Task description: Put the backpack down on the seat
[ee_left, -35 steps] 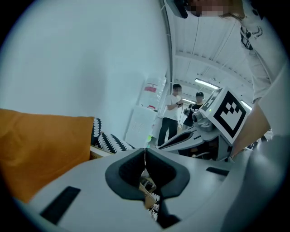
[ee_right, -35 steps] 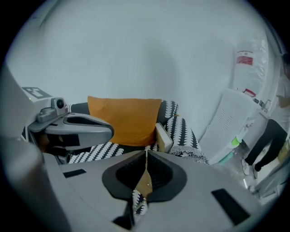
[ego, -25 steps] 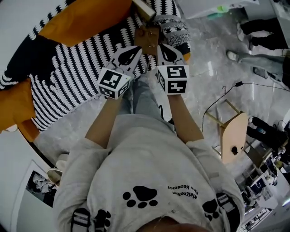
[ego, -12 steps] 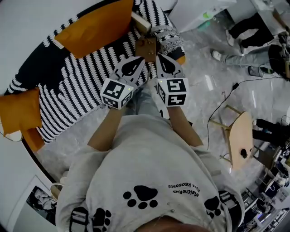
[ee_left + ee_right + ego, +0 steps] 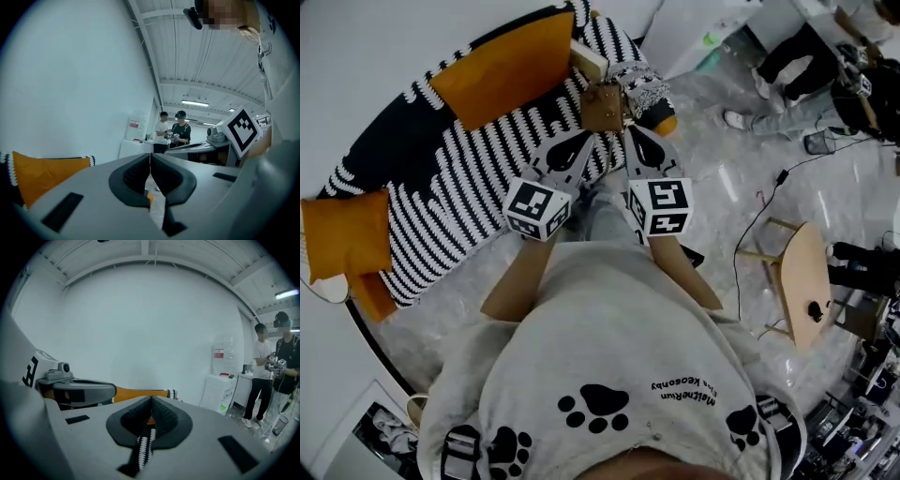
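Had left gripper (image 5: 149, 164) and right gripper (image 5: 150, 406) both shut tight, holding nothing, above the striped sofa (image 5: 441, 202). Saw only 2 backpack straps (image 5: 467, 455) on the shoulders, not the bag. Likely soft, floppy, a bit heavy; best grabbed by a strap.

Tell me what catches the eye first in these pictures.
The black-and-white striped sofa with orange cushions fills the head view's upper left. At centre, the left gripper and right gripper, jaws together, point at a brown object by the sofa's end. Two bystanders stand at the right edge of the right gripper view.
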Motion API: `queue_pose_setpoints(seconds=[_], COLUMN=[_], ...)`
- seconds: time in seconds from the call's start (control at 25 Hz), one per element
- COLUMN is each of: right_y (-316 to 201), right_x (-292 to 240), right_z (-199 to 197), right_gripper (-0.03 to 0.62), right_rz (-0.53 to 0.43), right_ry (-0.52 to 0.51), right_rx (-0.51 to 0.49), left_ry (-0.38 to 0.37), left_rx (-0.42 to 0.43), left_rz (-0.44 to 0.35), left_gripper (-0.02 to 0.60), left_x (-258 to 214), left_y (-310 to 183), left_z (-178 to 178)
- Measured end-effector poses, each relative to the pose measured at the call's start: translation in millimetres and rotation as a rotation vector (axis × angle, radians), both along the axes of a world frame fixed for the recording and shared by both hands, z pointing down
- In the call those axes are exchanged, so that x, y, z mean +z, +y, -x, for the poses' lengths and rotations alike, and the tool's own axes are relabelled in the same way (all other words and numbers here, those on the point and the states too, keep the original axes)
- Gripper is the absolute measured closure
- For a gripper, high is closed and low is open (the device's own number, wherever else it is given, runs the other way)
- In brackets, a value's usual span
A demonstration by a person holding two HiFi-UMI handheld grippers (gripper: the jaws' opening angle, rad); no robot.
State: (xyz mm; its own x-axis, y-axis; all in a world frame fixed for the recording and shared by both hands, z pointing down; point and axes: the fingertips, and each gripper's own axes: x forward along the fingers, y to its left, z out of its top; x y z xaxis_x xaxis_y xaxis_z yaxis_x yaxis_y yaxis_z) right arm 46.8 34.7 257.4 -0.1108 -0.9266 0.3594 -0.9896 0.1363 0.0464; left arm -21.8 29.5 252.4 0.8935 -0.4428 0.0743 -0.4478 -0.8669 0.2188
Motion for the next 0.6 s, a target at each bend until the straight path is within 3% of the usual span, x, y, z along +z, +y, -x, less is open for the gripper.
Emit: queue_pose_setpoints(seconds=[0.2,0.48,0.6], right_y=[27,55,67], right_x=[-10,-23,-31], right_z=[12,8,6], right_gripper=[0.562,0.562,0.562], right_rz=[-0.036,-0.059,-0.066], right_ry=[-0.024,-0.093,-0.075], right_rx=[0.003,-0.011,-0.040], left_ry=[0.015,0.047,0.048], left_rx=[-0.002,-0.010,-0.009], left_rz=[0.027,0.037,0.026], left_gripper=[0.560,0.560,0.560], left_x=[-3,-27,-40], left_y=[26,44,53], left_z=[12,0,-9])
